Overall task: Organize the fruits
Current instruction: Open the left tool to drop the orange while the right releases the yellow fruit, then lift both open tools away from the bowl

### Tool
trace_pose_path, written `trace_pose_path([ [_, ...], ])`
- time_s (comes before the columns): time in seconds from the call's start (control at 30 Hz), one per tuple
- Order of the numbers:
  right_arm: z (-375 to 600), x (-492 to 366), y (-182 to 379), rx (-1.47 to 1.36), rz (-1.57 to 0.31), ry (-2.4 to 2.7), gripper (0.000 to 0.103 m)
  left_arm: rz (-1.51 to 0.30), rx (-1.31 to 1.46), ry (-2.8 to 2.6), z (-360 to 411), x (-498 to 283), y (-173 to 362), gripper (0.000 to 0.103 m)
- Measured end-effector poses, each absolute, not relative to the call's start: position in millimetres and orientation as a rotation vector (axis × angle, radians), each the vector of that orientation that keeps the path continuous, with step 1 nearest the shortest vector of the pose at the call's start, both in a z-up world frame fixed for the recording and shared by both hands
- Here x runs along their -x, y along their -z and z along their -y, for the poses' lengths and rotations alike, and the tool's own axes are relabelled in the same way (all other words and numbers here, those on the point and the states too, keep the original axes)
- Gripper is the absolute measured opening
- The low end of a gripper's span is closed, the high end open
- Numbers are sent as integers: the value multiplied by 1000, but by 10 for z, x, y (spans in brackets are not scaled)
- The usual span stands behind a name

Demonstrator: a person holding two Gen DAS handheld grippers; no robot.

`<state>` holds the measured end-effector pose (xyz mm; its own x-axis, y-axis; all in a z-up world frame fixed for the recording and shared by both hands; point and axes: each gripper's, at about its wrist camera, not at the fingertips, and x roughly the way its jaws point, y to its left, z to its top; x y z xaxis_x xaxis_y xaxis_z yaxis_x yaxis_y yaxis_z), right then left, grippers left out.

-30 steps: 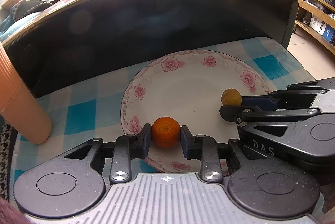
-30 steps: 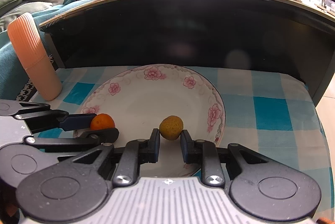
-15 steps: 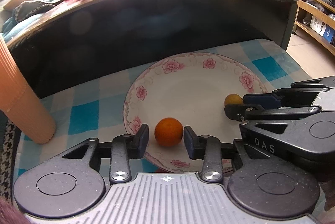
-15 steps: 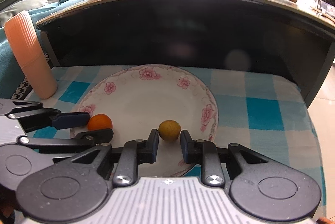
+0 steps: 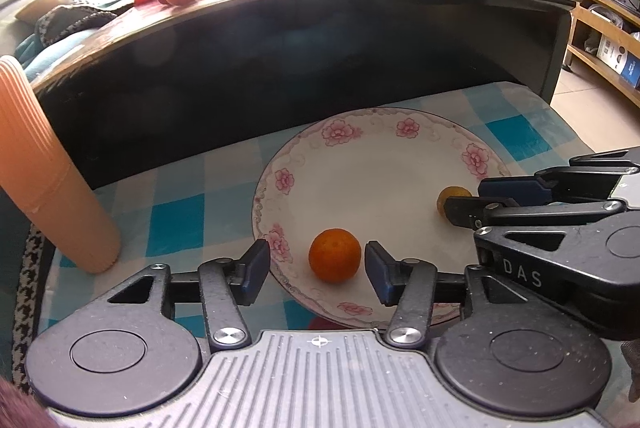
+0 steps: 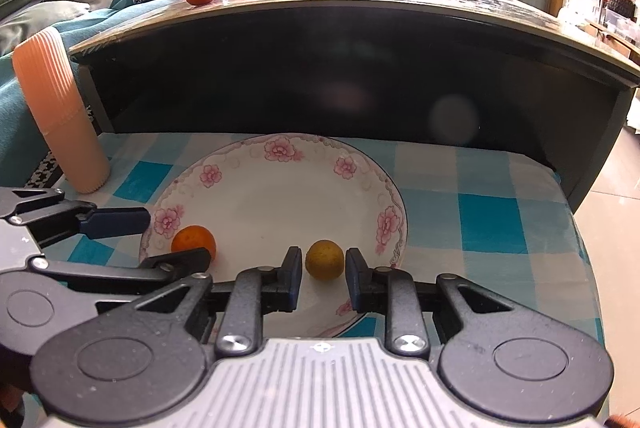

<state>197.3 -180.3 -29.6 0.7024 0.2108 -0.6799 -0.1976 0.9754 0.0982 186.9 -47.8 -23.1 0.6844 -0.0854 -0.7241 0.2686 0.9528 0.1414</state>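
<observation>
My left gripper [image 5: 316, 266] is opening its jaws, and the orange fruit [image 5: 334, 255] sits between them on the near part of the flowered plate [image 5: 372, 132], clear of both pads. My right gripper [image 6: 323, 278] stands narrow around the yellow-green fruit [image 6: 324, 260], which rests on the plate's near edge with a thin gap visible on each side, so I record no grip. The plate lies on a blue-checked cloth [image 6: 486, 224], a ribbed peach cup [image 6: 60, 112] upright at the left.
</observation>
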Motion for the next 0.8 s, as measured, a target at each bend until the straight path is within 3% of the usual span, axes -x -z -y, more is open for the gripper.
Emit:
trace_pose_path([
  [0.8, 1806, -1870, 197, -12, -740, -214, 41, -770, -245, 198, 456, -1783, 99, 62],
])
